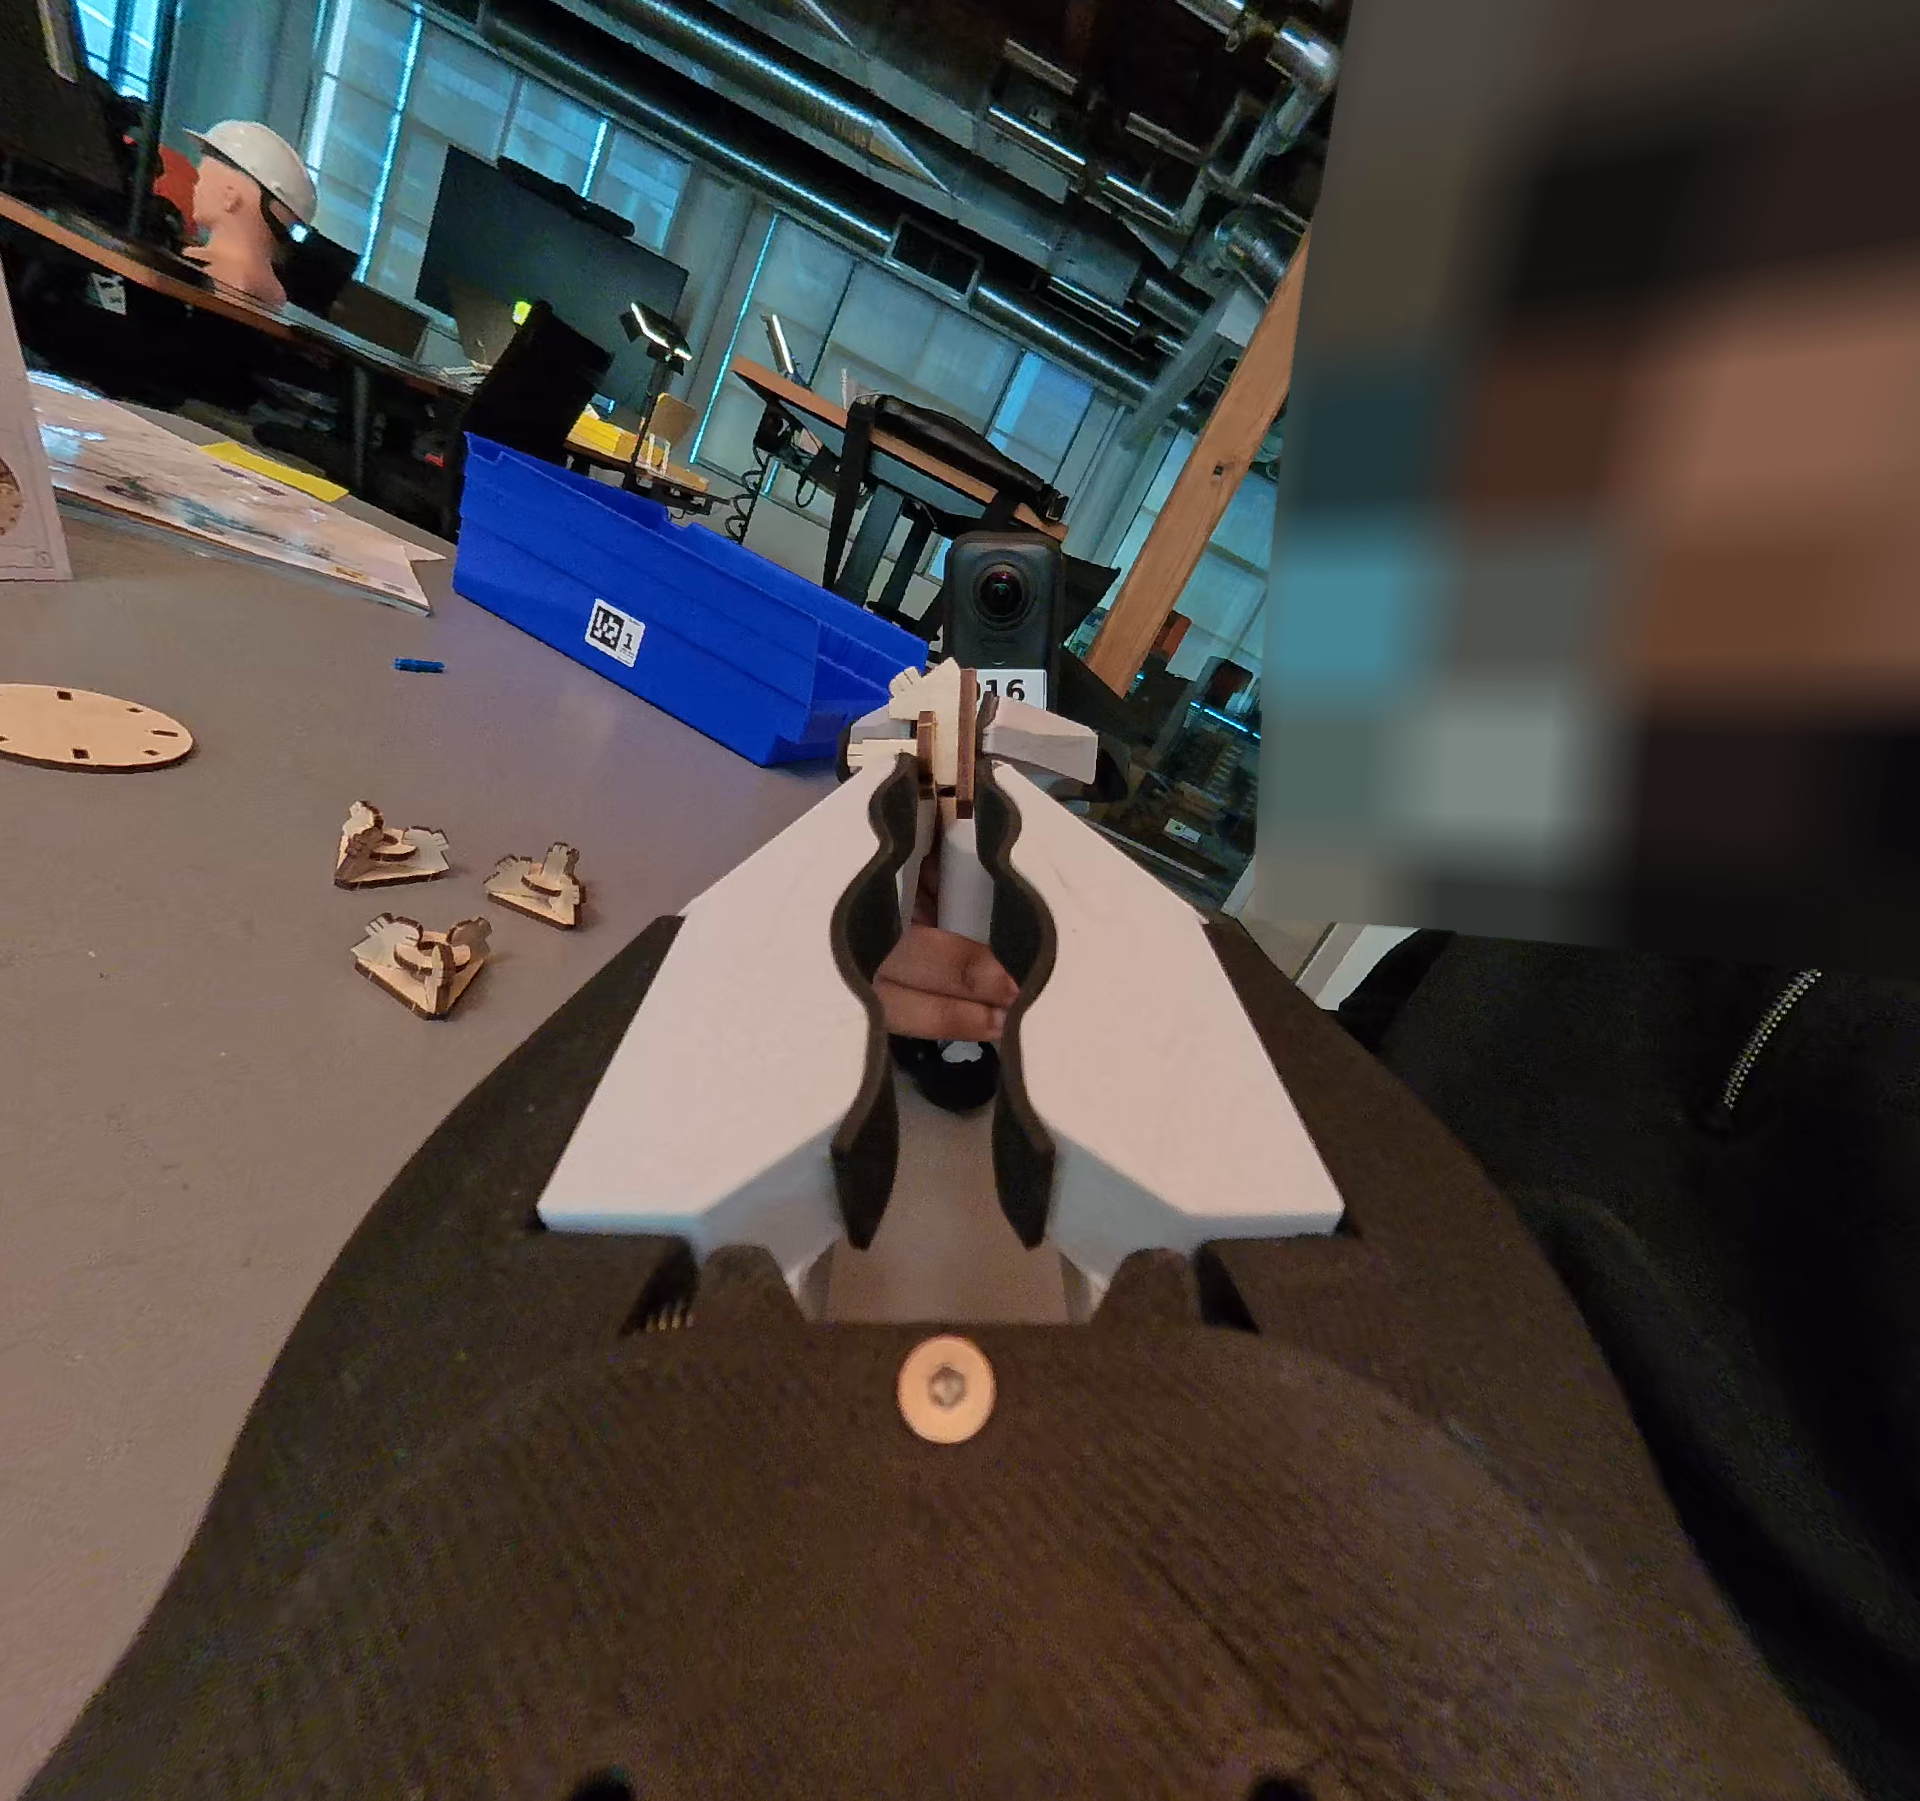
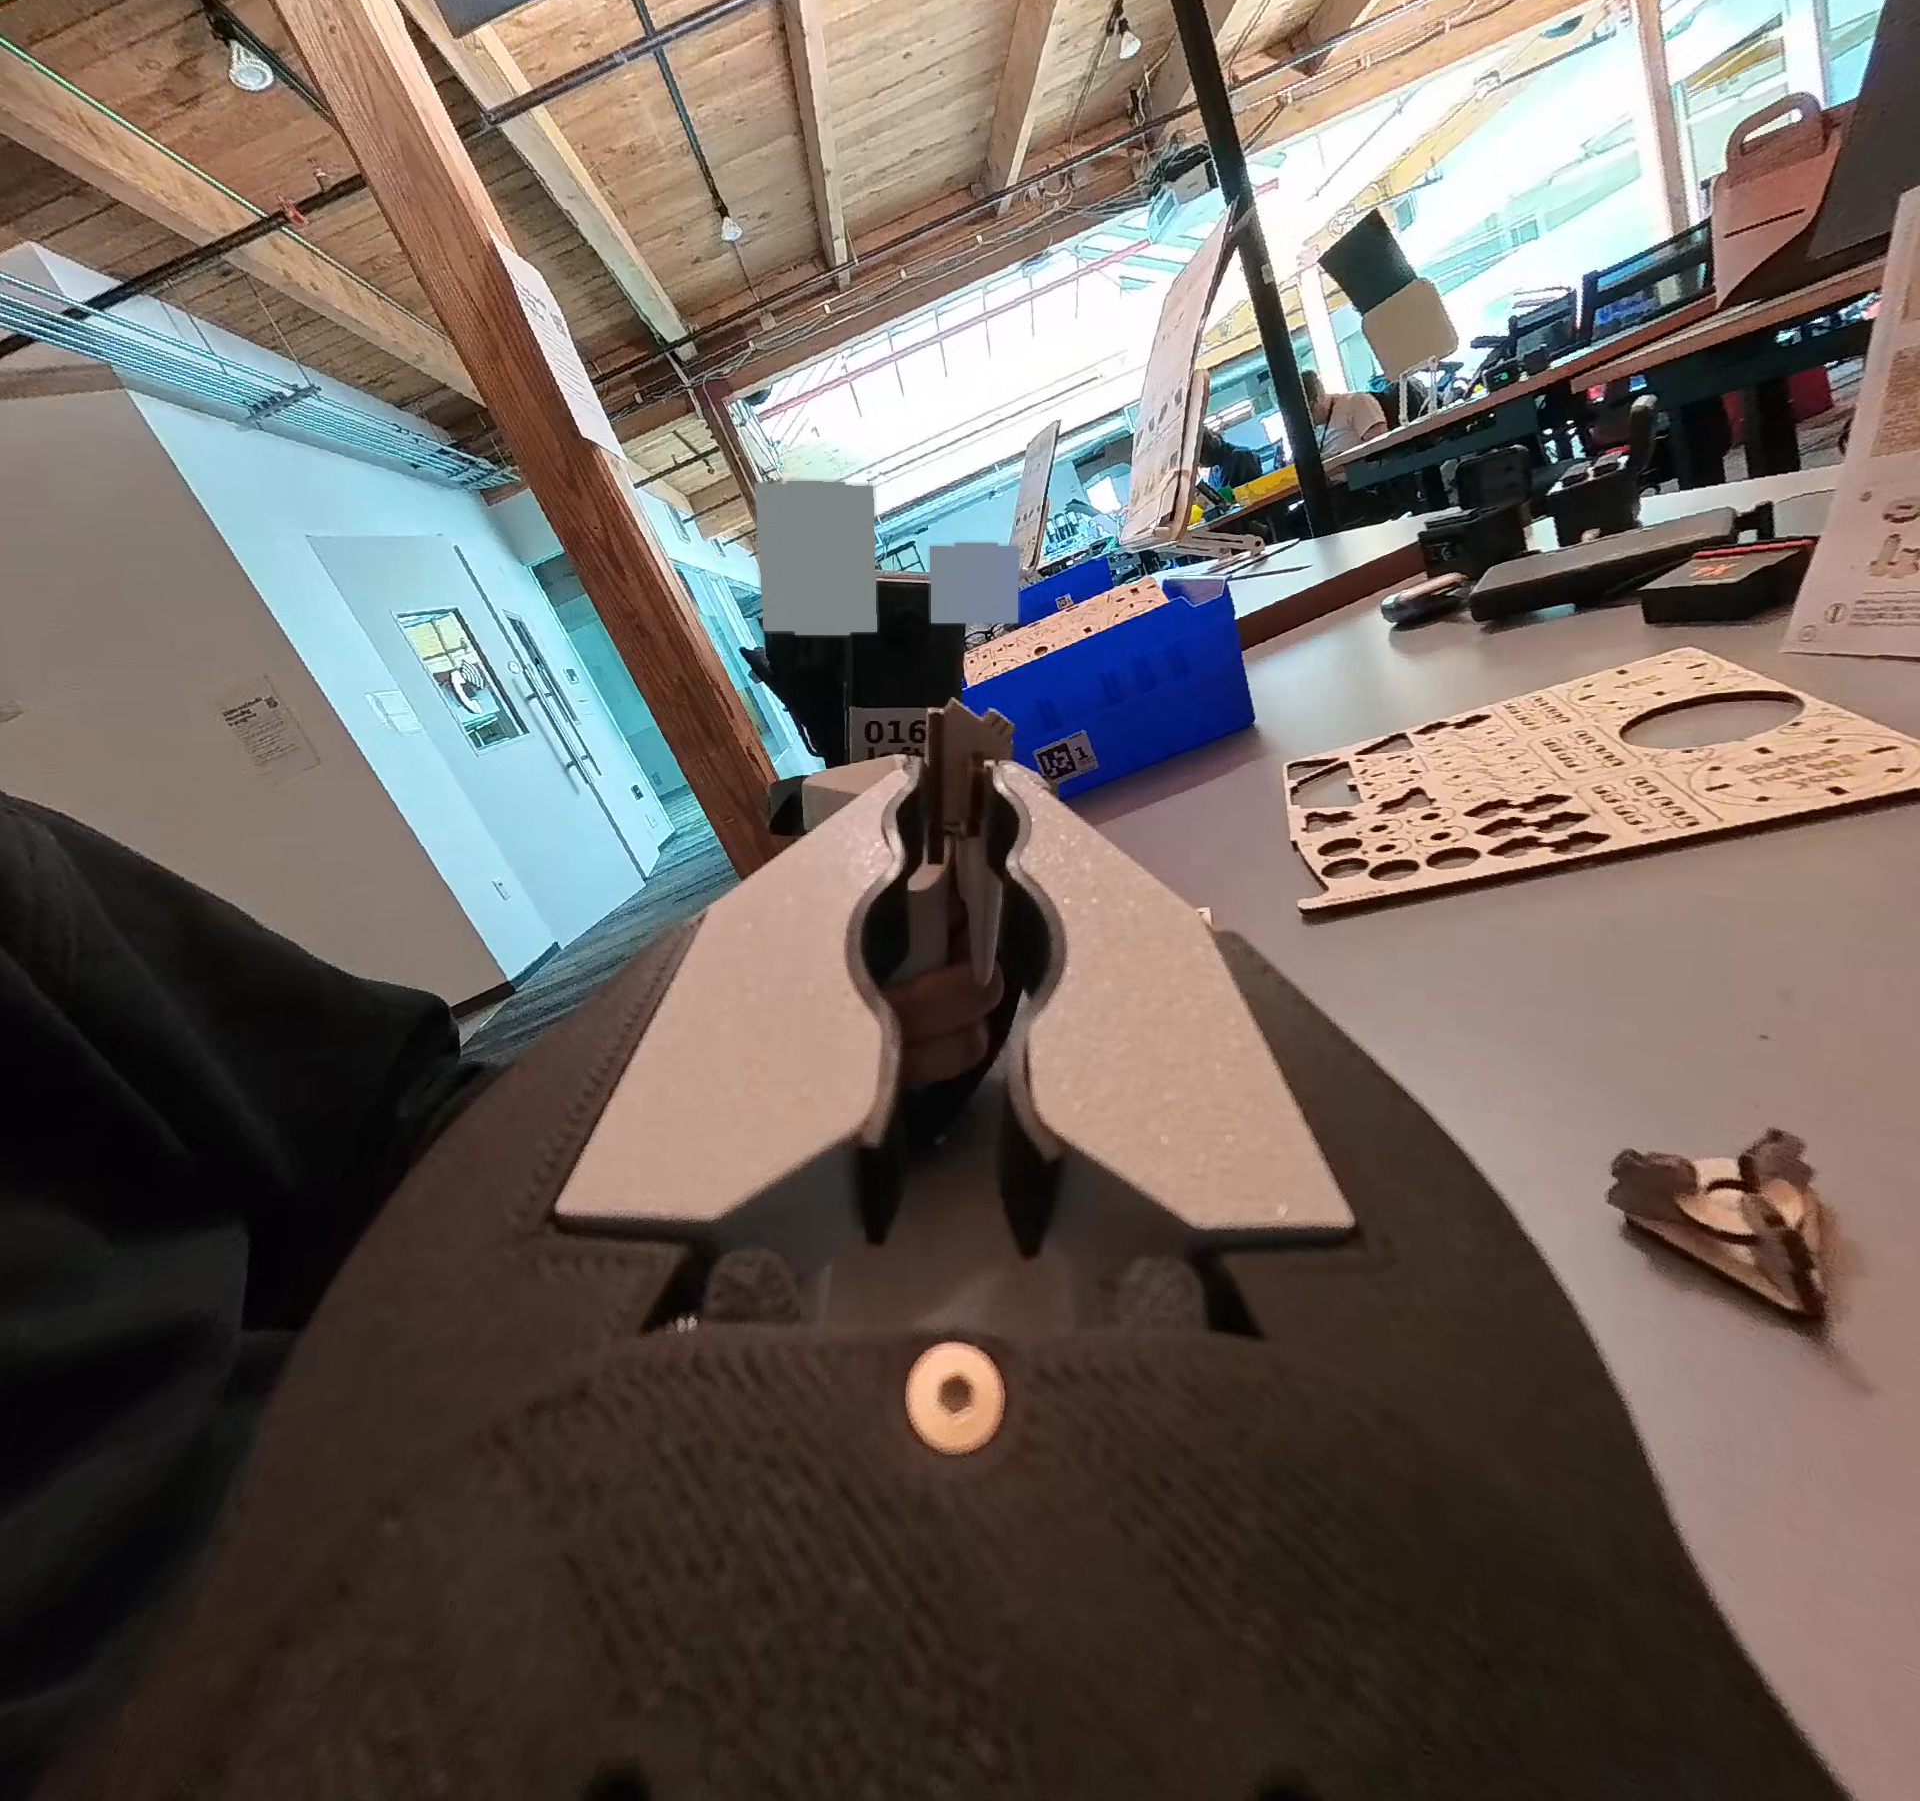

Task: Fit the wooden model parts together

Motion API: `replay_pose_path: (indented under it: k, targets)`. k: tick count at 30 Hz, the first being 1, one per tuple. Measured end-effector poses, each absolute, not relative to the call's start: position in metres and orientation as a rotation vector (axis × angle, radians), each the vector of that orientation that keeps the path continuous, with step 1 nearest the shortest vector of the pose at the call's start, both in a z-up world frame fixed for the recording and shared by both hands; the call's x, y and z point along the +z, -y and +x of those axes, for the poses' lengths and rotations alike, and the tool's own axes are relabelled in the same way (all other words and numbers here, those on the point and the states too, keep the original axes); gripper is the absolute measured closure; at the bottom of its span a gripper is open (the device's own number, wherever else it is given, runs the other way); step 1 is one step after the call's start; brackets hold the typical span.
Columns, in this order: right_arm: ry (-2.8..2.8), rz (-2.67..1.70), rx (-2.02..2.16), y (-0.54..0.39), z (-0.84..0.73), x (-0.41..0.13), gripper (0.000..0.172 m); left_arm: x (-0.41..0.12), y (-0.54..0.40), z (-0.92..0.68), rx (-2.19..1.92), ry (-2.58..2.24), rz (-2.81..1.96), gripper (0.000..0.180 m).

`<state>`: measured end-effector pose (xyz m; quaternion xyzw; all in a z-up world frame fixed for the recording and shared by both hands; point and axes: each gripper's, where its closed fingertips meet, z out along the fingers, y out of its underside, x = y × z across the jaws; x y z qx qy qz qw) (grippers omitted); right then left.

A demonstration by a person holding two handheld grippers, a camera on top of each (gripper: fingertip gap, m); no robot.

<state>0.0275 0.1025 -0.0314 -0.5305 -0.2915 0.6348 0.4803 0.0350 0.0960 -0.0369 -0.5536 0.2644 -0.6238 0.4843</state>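
wooden piece (image 1: pixel 948 733) clamped between left gripper (image 1: pixel 943 783) and right gripper (image 2: pixel 954 795), tips meeting.

We note a blue bin (image 1: pixel 665 598), a wooden disc (image 1: pixel 88 740), three small wooden assemblies (image 1: pixel 421 962) and a cut-out plywood sheet (image 2: pixel 1600 775) on the grey worktop (image 1: pixel 260 1076).

Both wrist cameras sit low behind their own fingers, close above the grey table (image 1: pixel 260 1076), tilted upward so ceiling fills the upper frame. Left wrist view faces the right gripper (image 1: pixel 1023 728) head-on at close range; right wrist view faces the left gripper (image 2: pixel 831 795) likewise. Shared: the small wooden assembly (image 1: pixel 940 733) between the tips, the table, a blue bin (image 1: pixel 665 598).
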Motion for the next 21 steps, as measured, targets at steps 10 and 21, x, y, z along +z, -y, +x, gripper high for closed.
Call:
replay_pose_path:
  k: [10,21]
  targets:
    - [0.703,-1.298,1.547,-0.1038,0.0276,-0.0314,0.163,-0.0377,-0.0968,0.0356,-1.524,-0.64,-1.353,0.172]
    - [0.704,-1.296,1.549,-0.1036,0.0274,-0.0311,0.163,-0.0375,-0.0959,0.0357,-1.521,-0.642,-1.354,0.172]
